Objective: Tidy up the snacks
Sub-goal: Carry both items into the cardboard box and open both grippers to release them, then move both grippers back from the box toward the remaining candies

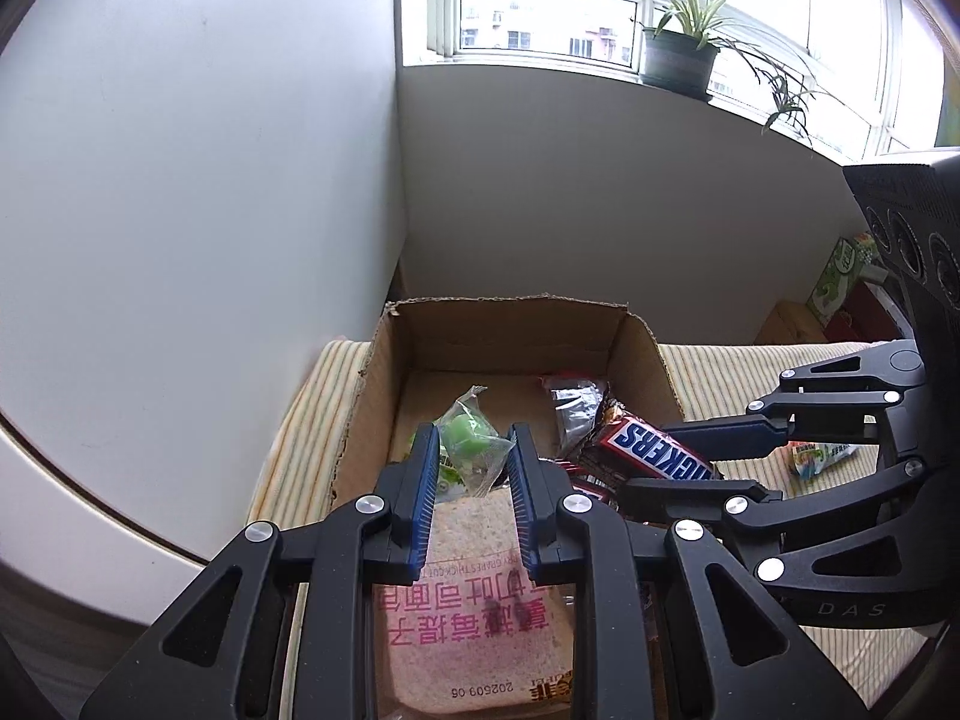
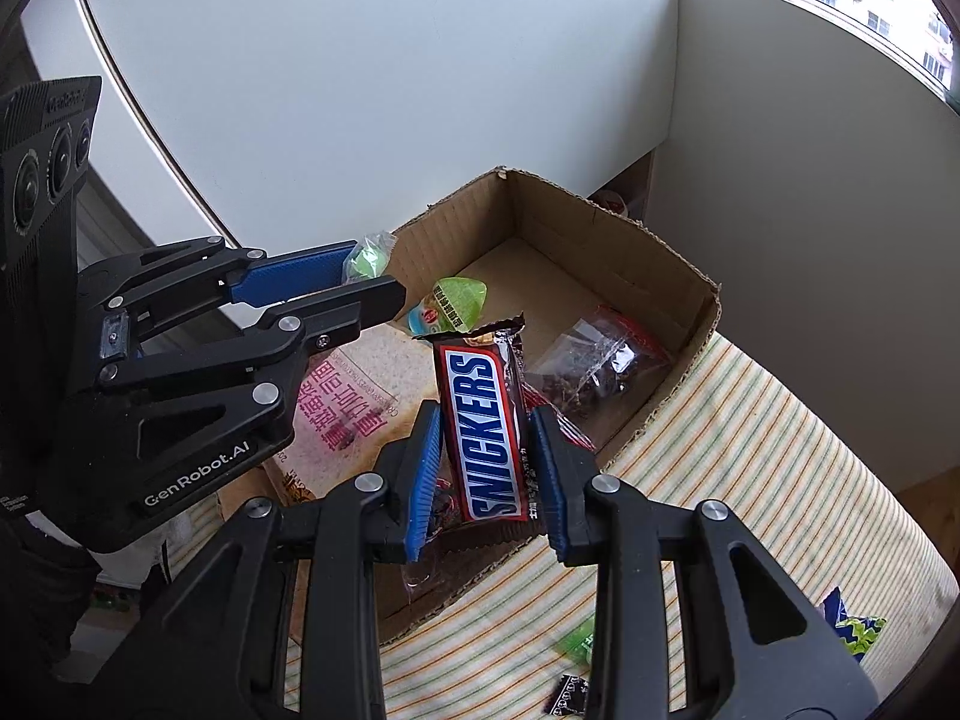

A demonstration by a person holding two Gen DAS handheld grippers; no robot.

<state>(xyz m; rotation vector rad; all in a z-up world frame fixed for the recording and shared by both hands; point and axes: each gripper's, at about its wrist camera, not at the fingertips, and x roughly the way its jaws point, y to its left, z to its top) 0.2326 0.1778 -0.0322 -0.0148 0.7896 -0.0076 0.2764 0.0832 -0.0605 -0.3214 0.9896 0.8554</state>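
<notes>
The left gripper (image 1: 470, 450) hangs over the near left part of a cardboard box (image 1: 384, 396) that sits on a striped cloth (image 1: 708, 372). Its blue pads are clamped on a clear packet (image 1: 471, 441) with a green sweet inside, held above the box floor. Beneath it in the box lies a wrapped slice of bread (image 1: 474, 618) with pink lettering, and beside that a small green-lidded cup (image 2: 451, 303). To the right, the right gripper (image 2: 487, 426) is closed on a Snickers bar (image 2: 485, 438), gripping it by its long edges with the far end sticking out past the fingertips, over the near wall of the box. Further right on the box floor rests a clear bag (image 2: 600, 360) of dark pieces with a red strip. Outside the box, on the cloth, a green-and-white wrapper (image 1: 816, 456) lies behind the right gripper in the left view, and the right view shows more small packets at the near edge, one blue and green (image 2: 852, 624). A potted plant (image 1: 684, 54) stands on the windowsill above.
</notes>
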